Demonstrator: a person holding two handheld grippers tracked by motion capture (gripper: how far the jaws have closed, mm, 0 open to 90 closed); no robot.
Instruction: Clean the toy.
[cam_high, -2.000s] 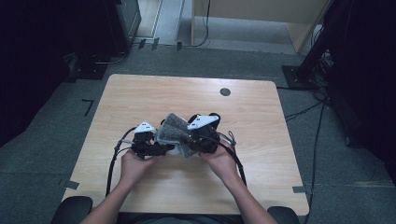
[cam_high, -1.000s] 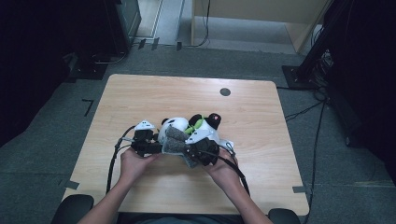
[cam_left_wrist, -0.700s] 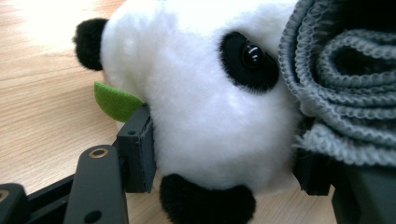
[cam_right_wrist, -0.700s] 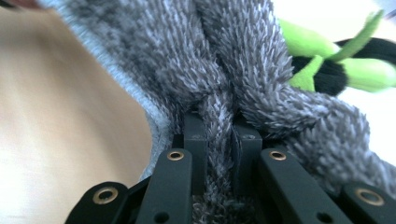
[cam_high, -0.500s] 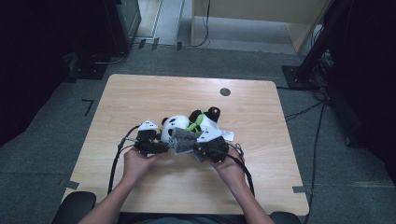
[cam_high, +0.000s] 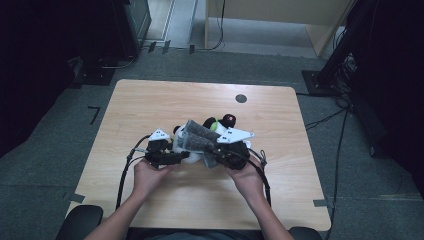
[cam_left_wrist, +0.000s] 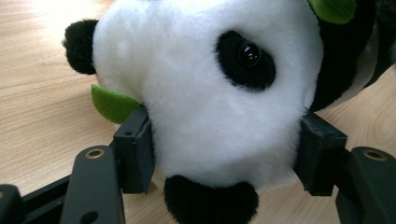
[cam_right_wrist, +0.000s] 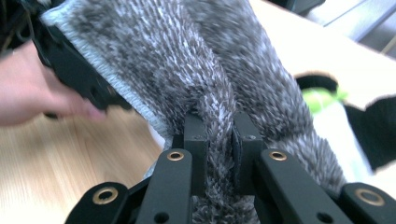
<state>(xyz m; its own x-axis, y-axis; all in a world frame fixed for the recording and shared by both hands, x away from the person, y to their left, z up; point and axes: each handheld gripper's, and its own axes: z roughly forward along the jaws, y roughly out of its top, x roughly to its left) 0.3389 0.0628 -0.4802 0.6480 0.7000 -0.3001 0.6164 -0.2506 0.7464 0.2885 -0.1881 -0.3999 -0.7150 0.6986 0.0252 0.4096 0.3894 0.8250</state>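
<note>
A black-and-white plush panda with green felt leaves lies near the middle of the table. My left gripper is shut on its head, a pad pressing each side; its jaws have just eased slightly wider with the head still between them. My right gripper is shut on a fold of fuzzy grey knitted cloth. In the high view the cloth is draped across the panda, between the left gripper and the right gripper. Part of the panda shows beyond the cloth.
A small black round mark sits at the table's far side. Cables trail from both grippers toward the near edge. Chair arms flank the person. Dark equipment and stands ring the table on the grey floor.
The right gripper has risen a little with the grey cloth, which now stands higher across the panda. The left gripper has stayed in place on the head.
</note>
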